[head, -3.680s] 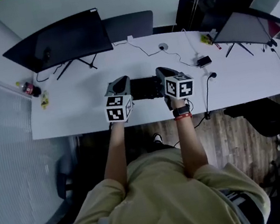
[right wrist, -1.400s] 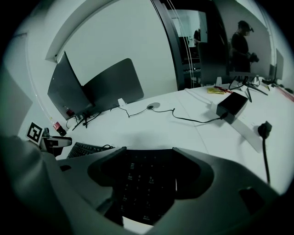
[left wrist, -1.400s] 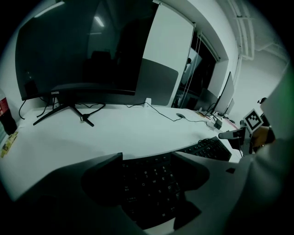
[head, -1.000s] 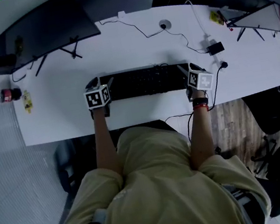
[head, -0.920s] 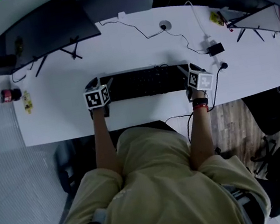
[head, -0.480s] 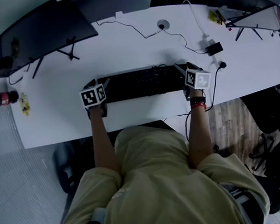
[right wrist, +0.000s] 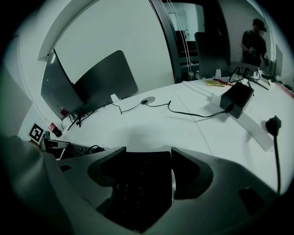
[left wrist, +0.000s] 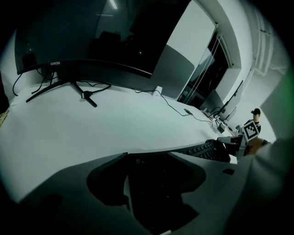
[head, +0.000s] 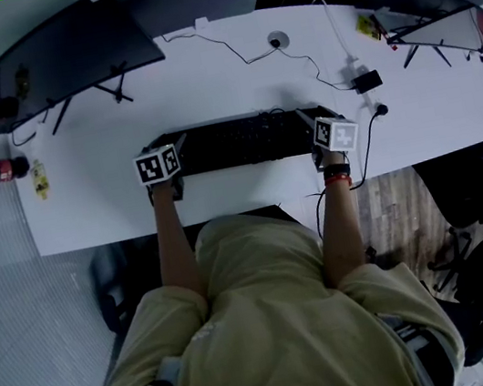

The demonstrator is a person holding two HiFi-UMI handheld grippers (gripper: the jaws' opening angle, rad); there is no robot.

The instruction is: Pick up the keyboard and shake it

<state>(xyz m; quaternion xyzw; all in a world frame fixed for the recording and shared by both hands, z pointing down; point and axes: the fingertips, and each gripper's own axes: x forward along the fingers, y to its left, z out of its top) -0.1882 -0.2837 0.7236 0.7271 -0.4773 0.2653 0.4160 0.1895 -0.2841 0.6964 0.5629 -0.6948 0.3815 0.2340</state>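
A long black keyboard (head: 237,142) lies flat on the white desk (head: 204,83), parallel to its near edge. My left gripper (head: 159,146) is at the keyboard's left end. My right gripper (head: 310,118) is at its right end. In the left gripper view the keyboard's end (left wrist: 151,183) sits between the jaws of the left gripper (left wrist: 149,156), which are closing, and a thin pale strip shows beside the left jaw. In the right gripper view the other end (right wrist: 138,183) fills the span of the right gripper (right wrist: 147,153), with a pale sliver by the right jaw.
A curved monitor (head: 60,57) stands at the desk's back left and another (head: 434,24) at the far right. Cables, a grommet (head: 277,40) and a power adapter (head: 366,80) lie behind the keyboard. A bottle (head: 1,170) sits at the left edge. A person (right wrist: 255,41) stands far off.
Several seconds ago both grippers were close together near the keyboard's middle; now each is at one end. Over the last second neither has visibly shifted and the keyboard stays on the desk.
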